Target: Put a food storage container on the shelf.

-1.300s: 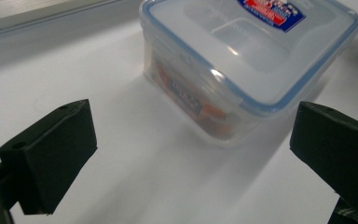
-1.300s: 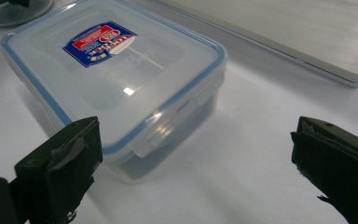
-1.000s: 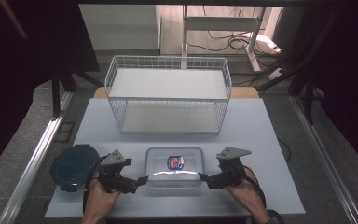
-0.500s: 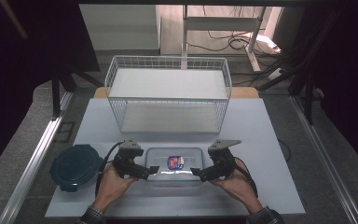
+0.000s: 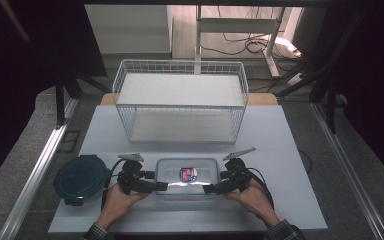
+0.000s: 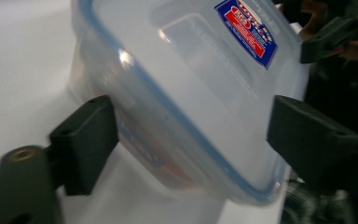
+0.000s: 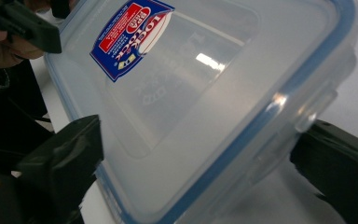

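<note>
A clear lidded container (image 5: 185, 181) with a blue seal and a red-and-blue label lies at the front middle of the white table (image 5: 285, 145). My left gripper (image 5: 161, 186) is at its left end and my right gripper (image 5: 209, 189) at its right end, each held in a hand. In the left gripper view the jaws (image 6: 191, 135) straddle a corner of the container (image 6: 191, 84), and both pads touch it. The right gripper view shows the same: the jaws (image 7: 196, 149) span the container (image 7: 205, 93) with the pads against its rim. Both pairs of jaws have just been closing with the container between them.
A dark blue round lidded box (image 5: 80, 179) sits at the table's front left, close to my left hand. A white wire basket (image 5: 180, 107) stands across the back of the table. Cables trail on the floor behind. The table's near edge is just behind my hands.
Both hands have moved inward and slightly forward from the container's front corners. The jaws now sit around its left and right ends, narrower than before. The container has stayed put.
</note>
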`<act>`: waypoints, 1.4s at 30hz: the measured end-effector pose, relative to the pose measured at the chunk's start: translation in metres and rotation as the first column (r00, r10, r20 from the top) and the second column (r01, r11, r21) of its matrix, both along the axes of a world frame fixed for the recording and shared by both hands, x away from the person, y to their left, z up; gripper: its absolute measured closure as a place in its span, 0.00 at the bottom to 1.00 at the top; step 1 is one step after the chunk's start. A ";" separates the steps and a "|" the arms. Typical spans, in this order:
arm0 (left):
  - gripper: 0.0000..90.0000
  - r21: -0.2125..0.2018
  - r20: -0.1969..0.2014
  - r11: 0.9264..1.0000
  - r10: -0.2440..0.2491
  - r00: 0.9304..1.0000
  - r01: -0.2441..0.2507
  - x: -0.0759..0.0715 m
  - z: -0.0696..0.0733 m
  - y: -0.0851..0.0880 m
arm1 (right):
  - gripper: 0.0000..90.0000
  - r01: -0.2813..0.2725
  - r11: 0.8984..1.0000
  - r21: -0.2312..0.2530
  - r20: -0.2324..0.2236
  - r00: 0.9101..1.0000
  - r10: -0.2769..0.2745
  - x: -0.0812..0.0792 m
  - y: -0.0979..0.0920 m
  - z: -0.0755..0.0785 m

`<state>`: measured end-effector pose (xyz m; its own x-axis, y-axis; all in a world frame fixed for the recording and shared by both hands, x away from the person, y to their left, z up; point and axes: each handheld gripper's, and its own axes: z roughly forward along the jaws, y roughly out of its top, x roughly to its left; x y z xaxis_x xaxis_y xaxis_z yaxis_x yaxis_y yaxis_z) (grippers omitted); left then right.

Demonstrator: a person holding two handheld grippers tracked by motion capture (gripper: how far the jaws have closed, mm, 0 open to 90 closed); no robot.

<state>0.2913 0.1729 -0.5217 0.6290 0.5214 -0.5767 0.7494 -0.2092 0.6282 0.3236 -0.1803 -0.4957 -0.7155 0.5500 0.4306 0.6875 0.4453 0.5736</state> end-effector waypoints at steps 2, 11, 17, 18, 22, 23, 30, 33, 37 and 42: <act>0.33 -0.003 0.002 1.000 -0.001 1.000 0.001 -0.006 0.002 0.003 | 0.18 0.011 1.000 0.009 0.004 1.000 -0.011 -0.007 -0.006 0.004; 0.56 -0.092 0.005 0.995 0.026 1.000 -0.025 -0.023 0.004 0.015 | 0.48 0.032 0.994 0.103 -0.028 0.999 -0.029 -0.017 -0.029 0.010; 0.58 -0.088 0.021 0.996 0.029 0.999 -0.028 -0.026 0.005 0.015 | 0.54 0.073 0.984 0.160 -0.089 0.994 -0.059 -0.017 -0.035 0.007; 0.58 -0.089 0.022 0.996 0.034 0.999 -0.032 -0.027 0.005 0.015 | 0.54 0.073 0.984 0.160 -0.089 0.994 -0.059 -0.017 -0.035 0.007; 0.60 -0.083 0.054 0.995 0.066 0.996 -0.061 -0.028 0.008 0.013 | 0.56 0.094 0.984 0.153 -0.060 0.994 -0.086 -0.019 -0.034 0.011; 0.60 -0.076 0.061 0.995 0.071 0.996 -0.066 -0.028 0.008 0.012 | 0.56 0.093 0.985 0.146 -0.036 0.995 -0.089 -0.020 -0.033 0.012; 0.60 -0.045 0.090 0.995 0.098 0.991 -0.094 -0.026 0.013 0.010 | 0.56 0.074 0.990 0.119 0.053 0.995 -0.081 -0.023 -0.029 0.018; 0.60 -0.046 0.107 0.994 0.105 0.989 -0.101 -0.025 0.020 0.009 | 0.56 0.076 0.988 0.132 0.063 0.994 -0.085 -0.021 -0.030 0.020; 0.60 -0.054 0.126 0.993 0.113 0.986 -0.107 -0.023 0.029 0.010 | 0.56 0.076 0.986 0.149 0.091 0.992 -0.090 -0.020 -0.030 0.028; 0.60 -0.065 0.139 0.992 0.117 0.983 -0.109 -0.020 0.039 0.011 | 0.57 0.074 0.982 0.174 0.112 0.989 -0.094 -0.015 -0.031 0.040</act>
